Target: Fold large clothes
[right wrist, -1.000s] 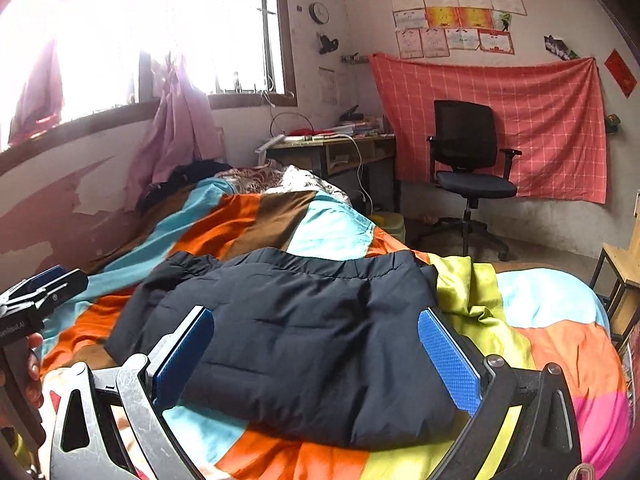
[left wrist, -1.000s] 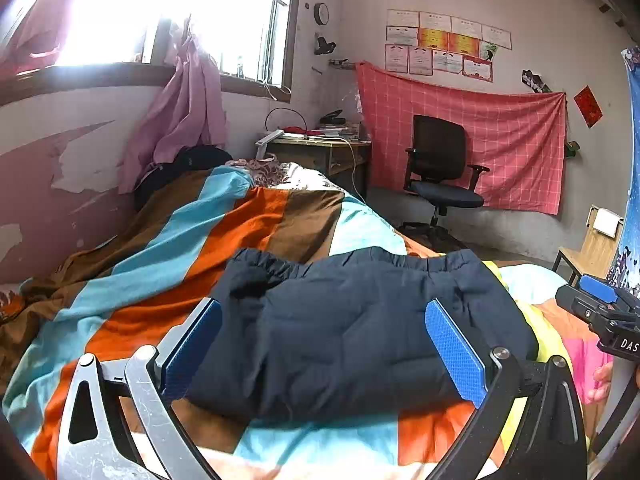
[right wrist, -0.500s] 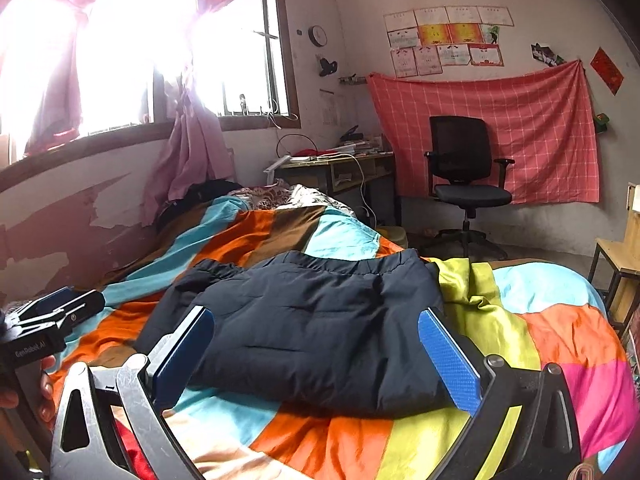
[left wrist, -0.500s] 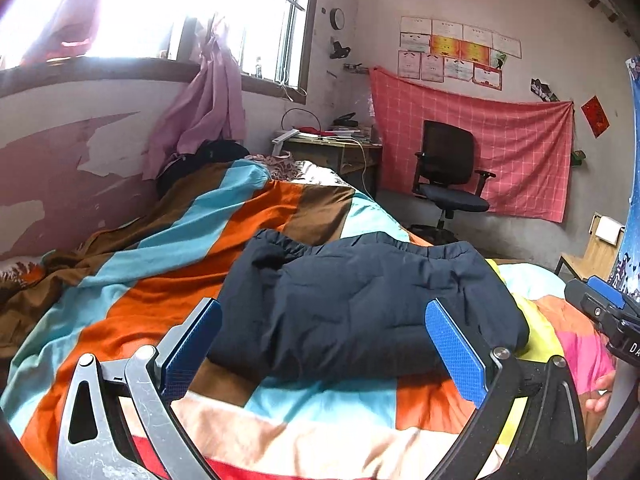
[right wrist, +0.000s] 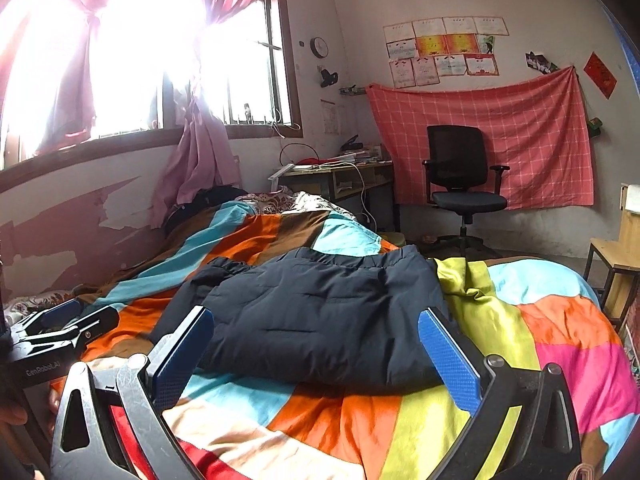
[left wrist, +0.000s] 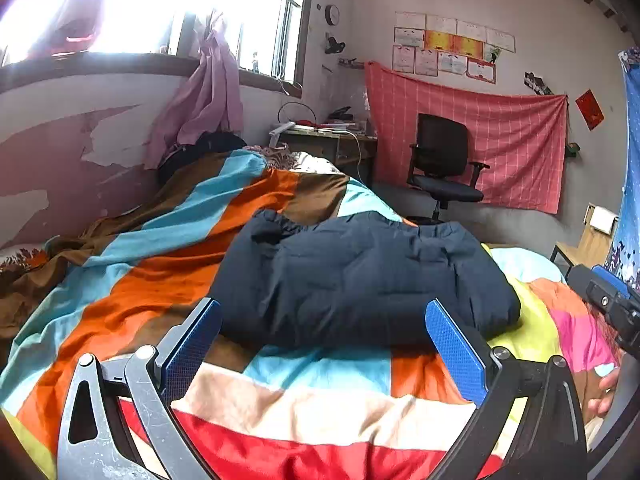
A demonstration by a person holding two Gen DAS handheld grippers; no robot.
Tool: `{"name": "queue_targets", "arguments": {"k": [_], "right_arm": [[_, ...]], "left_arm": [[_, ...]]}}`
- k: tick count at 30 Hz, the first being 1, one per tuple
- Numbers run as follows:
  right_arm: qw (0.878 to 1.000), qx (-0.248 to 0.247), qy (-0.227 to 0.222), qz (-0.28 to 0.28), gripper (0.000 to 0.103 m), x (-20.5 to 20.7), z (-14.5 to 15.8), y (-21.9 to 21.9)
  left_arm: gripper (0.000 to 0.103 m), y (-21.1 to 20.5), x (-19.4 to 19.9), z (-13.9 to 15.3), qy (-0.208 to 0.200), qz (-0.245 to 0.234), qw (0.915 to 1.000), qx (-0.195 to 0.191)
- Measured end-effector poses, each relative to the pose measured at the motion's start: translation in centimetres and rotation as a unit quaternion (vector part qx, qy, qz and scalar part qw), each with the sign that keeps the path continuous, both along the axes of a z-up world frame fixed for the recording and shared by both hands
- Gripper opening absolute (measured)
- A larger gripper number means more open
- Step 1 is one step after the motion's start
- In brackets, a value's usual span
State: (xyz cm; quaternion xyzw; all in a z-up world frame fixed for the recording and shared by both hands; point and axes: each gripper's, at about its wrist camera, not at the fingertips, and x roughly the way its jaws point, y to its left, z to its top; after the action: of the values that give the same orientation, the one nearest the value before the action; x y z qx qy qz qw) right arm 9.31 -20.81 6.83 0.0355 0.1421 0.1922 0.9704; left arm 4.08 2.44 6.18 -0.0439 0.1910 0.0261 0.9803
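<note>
A dark navy padded garment (left wrist: 360, 280) lies folded into a thick rectangle on the multicoloured striped bedspread (left wrist: 312, 392). It also fills the middle of the right wrist view as the garment (right wrist: 320, 316). My left gripper (left wrist: 322, 320) hovers just short of its near edge, open, with nothing between its blue pads. My right gripper (right wrist: 316, 330) is likewise open and empty, held back from the garment's near edge. The right gripper (left wrist: 608, 300) shows at the right edge of the left wrist view, and the left gripper (right wrist: 64, 328) at the left edge of the right wrist view.
The bed runs along a peeling wall under a bright window (right wrist: 132, 60). A desk (right wrist: 340, 176) and black office chair (right wrist: 460, 184) stand beyond the bed's far end, before a red checked cloth (right wrist: 500, 136). A wooden chair (right wrist: 616, 248) is at the right.
Both grippers have drawn back and upward from the folded garment, which now sits farther from the fingers. The garment itself has stayed in place.
</note>
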Motion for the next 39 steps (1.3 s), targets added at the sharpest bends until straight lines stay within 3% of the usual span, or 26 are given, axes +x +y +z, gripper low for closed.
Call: {"name": "queue_targets", "arguments": {"k": [22, 39], "right_arm": [[1.000, 0.012, -0.003, -0.012, 0.103, -2.5, -3.8, 0.1], [0.999, -0.005, 0.044, -0.016, 0.103, -1.4, -6.4, 0.9]], "left_arm": [[0.100, 0.0, -1.2, -3.9, 0.012, -0.024, 0.9993, 0.028], [0.100, -0.1, -0.9, -5.0, 0.027, -0.028, 0.9988, 0.031]]}}
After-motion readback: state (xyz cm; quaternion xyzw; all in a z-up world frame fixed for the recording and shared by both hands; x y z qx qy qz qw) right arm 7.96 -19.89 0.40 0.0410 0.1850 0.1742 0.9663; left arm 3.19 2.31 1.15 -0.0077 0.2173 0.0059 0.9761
